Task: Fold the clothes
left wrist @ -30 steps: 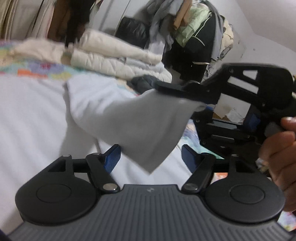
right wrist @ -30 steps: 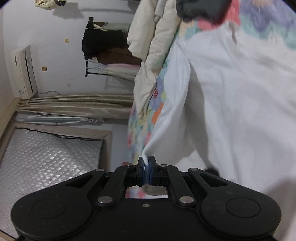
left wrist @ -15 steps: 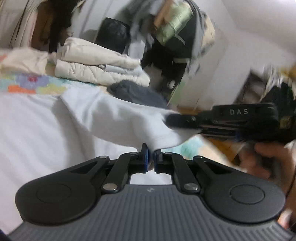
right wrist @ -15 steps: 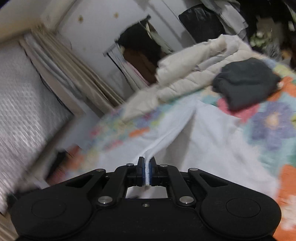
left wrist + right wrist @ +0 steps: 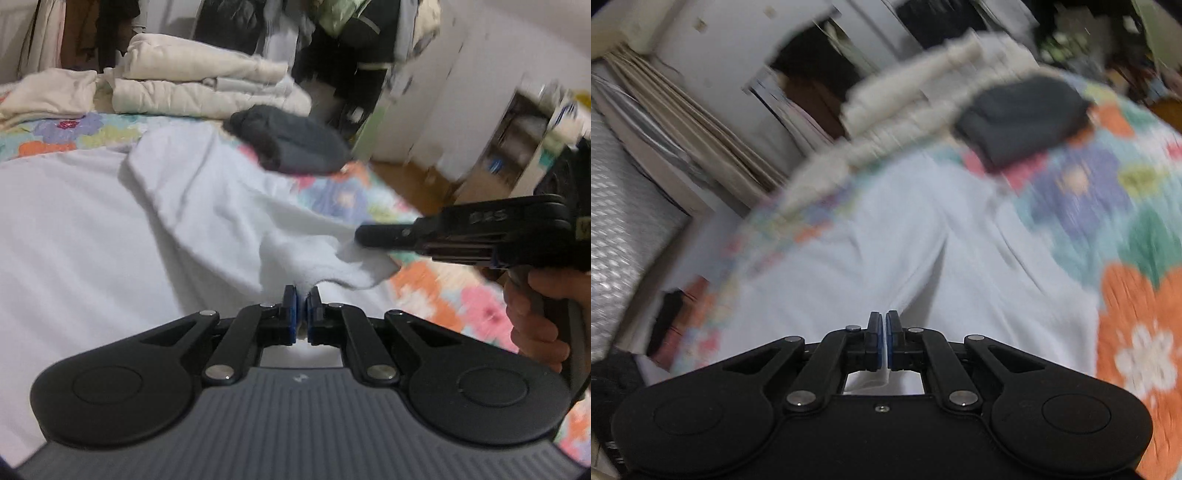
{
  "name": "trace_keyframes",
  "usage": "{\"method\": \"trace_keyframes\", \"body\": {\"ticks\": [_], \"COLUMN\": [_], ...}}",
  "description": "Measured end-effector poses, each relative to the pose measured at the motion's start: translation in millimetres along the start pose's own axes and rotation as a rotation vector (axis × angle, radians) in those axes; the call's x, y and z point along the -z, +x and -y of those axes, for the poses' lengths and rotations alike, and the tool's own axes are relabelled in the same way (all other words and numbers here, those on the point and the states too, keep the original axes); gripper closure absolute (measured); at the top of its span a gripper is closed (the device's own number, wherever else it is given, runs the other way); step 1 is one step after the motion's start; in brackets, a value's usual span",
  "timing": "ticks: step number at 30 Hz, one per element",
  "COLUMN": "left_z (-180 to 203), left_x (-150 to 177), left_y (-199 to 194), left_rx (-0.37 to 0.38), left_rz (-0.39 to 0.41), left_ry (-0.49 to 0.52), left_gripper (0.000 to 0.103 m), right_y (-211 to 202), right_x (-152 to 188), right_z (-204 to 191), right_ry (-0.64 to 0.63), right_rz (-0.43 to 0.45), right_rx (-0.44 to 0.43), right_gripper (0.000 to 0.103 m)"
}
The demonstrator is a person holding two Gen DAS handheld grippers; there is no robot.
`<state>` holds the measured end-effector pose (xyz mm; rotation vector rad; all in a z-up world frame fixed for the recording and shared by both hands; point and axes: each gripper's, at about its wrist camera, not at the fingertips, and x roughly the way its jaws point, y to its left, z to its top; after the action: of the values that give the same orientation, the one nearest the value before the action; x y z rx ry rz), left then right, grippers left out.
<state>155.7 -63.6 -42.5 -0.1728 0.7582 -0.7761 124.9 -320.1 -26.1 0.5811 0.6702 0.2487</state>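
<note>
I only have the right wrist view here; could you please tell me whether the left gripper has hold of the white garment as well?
Observer: Yes, the left gripper is shut on an edge of the white garment.
Operator: Where is the right gripper relative to it?
Observer: The right gripper pinches the same edge, off to its right.
Operator: Is the fabric taut between them?
Observer: No, it sags in a small fold between them.
</note>
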Motion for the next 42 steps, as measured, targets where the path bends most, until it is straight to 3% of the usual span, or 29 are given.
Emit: {"method": "trace_keyframes", "body": {"ticks": [3, 6, 8, 11, 13, 14, 15, 16, 22, 25, 26, 27, 28, 31, 33, 35, 38, 41, 42], "left_z": [-2.1, 6.3, 8.0, 6.2, 6.2, 4.5, 3.2, 0.8, -4.0, -1.0, -0.2, 0.7, 1.5, 8.8, 17.7, 26.4, 33.4, 21.3, 20.1], "left_x": [8.7, 17.3, 20.3, 23.0, 25.4, 24.7, 25.2, 25.9, 27.4, 28.7, 28.7, 28.7, 28.7, 20.9, 12.2, 8.5, 20.4, 46.7, 52.7], "left_y": [10.8, 22.1, 26.9, 27.9, 27.4, 28.7, 29.0, 29.0, 30.7, 34.2, 34.8, 35.4, 36.0, 20.7, 5.7, 2.3, 22.2, 55.1, 56.1], "left_rx": [0.029, -0.003, -0.009, 0.014, 0.017, 0.009, 0.0, -0.007, 0.013, 0.017, 0.011, 0.004, -0.003, -0.016, 0.014, 0.029, -0.006, -0.066, -0.075], "left_rz": [-0.06, -0.126, -0.143, -0.161, -0.168, -0.172, -0.175, -0.176, -0.181, -0.184, -0.183, -0.182, -0.181, -0.138, -0.106, -0.117, -0.201, -0.369, -0.383], "left_ry": [-0.038, 0.002, 0.017, -0.019, -0.038, -0.041, -0.046, -0.058, -0.083, -0.07, -0.063, -0.054, -0.046, -0.022, -0.021, -0.015, 0.02, -0.043, -0.048], "left_gripper": [0.098, 0.098, 0.098, 0.098, 0.098, 0.098, 0.098, 0.098, 0.098, 0.098, 0.098, 0.098, 0.098, 0.098, 0.098, 0.098, 0.098, 0.099, 0.099], "right_y": [-17.2, -17.5, -12.9, -7.2, -3.0, -1.0, 0.7, 2.6, 18.0, 30.5, 36.9, 43.1, 48.3, 30.1, 4.9, -19.0, -19.8, 3.2, 7.5], "right_x": [1.4, 26.7, 44.2, 46.8, 43.8, 44.4, 45.5, 46.8, 60.3, 65.6, 66.1, 64.7, 62.1, 44.9, 35.6, 38.7, 52.6, 67.8, 70.1], "right_z": [2.5, 27.3, 42.9, 48.7, 50.6, 53.1, 55.1, 57.0, 66.4, 71.4, 72.9, 72.9, 71.6, 44.4, 18.2, -2.5, 2.4, 35.8, 39.4], "right_ry": [-0.007, 0.045, 0.1, 0.126, 0.131, 0.156, 0.183, 0.205, 0.254, 0.297, 0.297, 0.284, 0.263, 0.118, 0.0, -0.097, -0.137, -0.056, -0.034], "right_rz": [-0.006, -0.089, -0.136, -0.147, -0.152, -0.149, -0.144, -0.14, -0.158, -0.17, -0.17, -0.173, -0.174, -0.078, 0.006, 0.045, 0.007, -0.081, -0.091], "right_rx": [0.067, 0.226, 0.255, 0.221, 0.188, 0.162, 0.149, 0.14, 0.134, 0.011, -0.057, -0.078, -0.088, -0.08, -0.102, -0.079, 0.057, 0.176, 0.191], "right_gripper": [0.101, 0.101, 0.101, 0.1, 0.093, 0.086, 0.071, 0.065, 0.056, 0.053, 0.056, 0.079, 0.096, 0.097, 0.097, 0.097, 0.097, 0.098, 0.098]}}
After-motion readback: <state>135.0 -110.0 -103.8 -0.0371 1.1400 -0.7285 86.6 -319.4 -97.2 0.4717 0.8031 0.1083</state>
